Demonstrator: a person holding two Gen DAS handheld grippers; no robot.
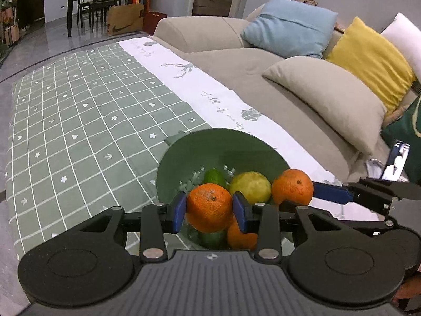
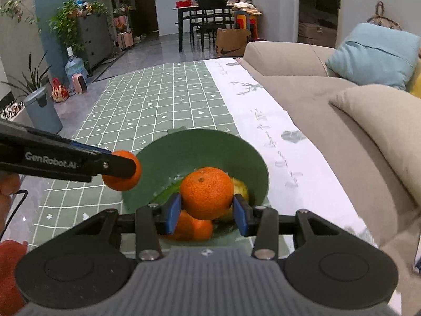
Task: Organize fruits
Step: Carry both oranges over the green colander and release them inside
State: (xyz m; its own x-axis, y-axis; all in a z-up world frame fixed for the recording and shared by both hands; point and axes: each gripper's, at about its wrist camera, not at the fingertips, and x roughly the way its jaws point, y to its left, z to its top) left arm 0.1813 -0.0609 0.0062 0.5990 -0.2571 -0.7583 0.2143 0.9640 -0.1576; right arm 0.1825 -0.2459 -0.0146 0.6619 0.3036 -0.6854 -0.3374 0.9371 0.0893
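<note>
A green colander bowl [image 1: 210,147] stands on the checked tablecloth and holds several fruits: a lime [image 1: 214,176], a yellow lemon [image 1: 251,187] and an orange [image 1: 240,237]. My left gripper [image 1: 209,210] is shut on an orange [image 1: 209,206] just above the bowl's near rim. My right gripper [image 2: 207,210] is shut on another orange [image 2: 206,192] over the bowl [image 2: 205,144]. In the left wrist view the right gripper's orange [image 1: 292,187] shows at the bowl's right side. In the right wrist view the left gripper's orange [image 2: 122,171] hangs at the bowl's left rim.
The table has a green checked cloth [image 1: 86,121] with a white printed runner [image 1: 210,97] along the sofa side. A beige sofa [image 1: 263,79] with blue [image 1: 289,26] and yellow [image 1: 371,60] cushions stands right. A bin [image 2: 43,110] and plants stand left.
</note>
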